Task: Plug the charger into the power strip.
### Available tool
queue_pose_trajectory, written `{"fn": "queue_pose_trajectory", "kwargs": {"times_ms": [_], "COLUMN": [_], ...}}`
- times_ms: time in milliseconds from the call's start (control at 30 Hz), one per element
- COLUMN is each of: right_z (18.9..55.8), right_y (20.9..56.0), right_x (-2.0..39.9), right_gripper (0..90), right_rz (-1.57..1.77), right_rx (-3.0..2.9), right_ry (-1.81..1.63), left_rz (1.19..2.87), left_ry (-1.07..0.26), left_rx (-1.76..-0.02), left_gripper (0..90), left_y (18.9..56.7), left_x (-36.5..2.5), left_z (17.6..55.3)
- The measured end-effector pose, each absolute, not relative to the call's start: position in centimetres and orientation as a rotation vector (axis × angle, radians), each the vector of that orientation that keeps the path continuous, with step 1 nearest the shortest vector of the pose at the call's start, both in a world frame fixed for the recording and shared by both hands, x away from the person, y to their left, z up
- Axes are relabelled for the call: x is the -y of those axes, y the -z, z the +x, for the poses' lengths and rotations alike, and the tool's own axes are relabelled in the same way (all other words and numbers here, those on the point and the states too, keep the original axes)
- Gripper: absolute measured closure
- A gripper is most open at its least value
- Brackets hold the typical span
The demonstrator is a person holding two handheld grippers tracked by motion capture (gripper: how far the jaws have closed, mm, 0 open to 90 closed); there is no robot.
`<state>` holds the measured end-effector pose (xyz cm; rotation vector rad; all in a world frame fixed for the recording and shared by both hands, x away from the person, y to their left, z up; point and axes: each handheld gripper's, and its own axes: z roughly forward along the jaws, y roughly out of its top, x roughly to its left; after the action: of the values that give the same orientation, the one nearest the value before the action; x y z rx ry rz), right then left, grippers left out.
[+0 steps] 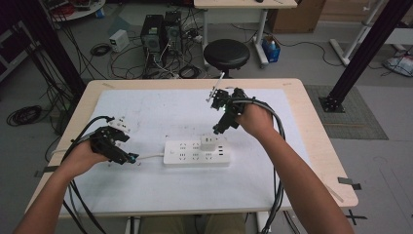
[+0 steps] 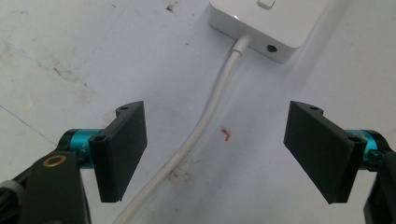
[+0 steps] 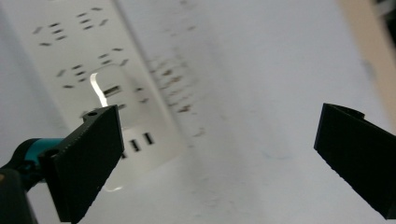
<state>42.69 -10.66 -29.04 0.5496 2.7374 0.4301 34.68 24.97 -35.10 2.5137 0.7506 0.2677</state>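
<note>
Black jaws straddle white cord point(image 2: 205, 116); high view adds charger point(image 1: 209, 143).

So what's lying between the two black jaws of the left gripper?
In the left gripper view, the white cable of the power strip runs across bare paper between the open jaws, untouched.

Wooden table point(image 1: 311, 122) — white sheet point(image 1: 146, 112) — power strip point(image 1: 195, 157)

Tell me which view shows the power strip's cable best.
The left gripper view: the white cable runs between open jaws, unpinched, into the power strip. The high view shows a short stretch beside the left gripper. The right gripper view has the strip's sockets instead.
</note>
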Motion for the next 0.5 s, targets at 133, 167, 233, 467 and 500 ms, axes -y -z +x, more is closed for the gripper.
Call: {"fn": "queue_pose_trajectory", "kwargs": {"times_ms": [133,167,233,467,500], "right_z": [42.2,42.0,41.8,40.4,40.1], "right_y": [27.4,27.1,26.9,26.3,26.4], "right_x": [12.2,12.7,13.3,17.4,17.9], "right_gripper": [0.7,0.7,0.8,0.9,0.9], "right_rz": [0.629,0.667,0.69,0.924,0.935], "right_rx": [-2.671,-2.658,-2.655,-2.593,-2.59], "right_ry": [-0.48,-0.469,-0.457,-0.483,-0.482], "left_rz": [2.515,2.512,2.51,2.495,2.497], "left_ry": [-0.28,-0.284,-0.291,-0.319,-0.326], "left_rx": [-0.735,-0.733,-0.723,-0.71,-0.702], "left_gripper": [21.4,21.4,21.4,21.4,21.4], "left_y": [34.7,34.6,34.4,33.3,33.0], "left_x": [-24.9,-24.9,-24.8,-24.6,-24.5], "left_z": [34.5,34.5,34.5,34.4,34.5]}}
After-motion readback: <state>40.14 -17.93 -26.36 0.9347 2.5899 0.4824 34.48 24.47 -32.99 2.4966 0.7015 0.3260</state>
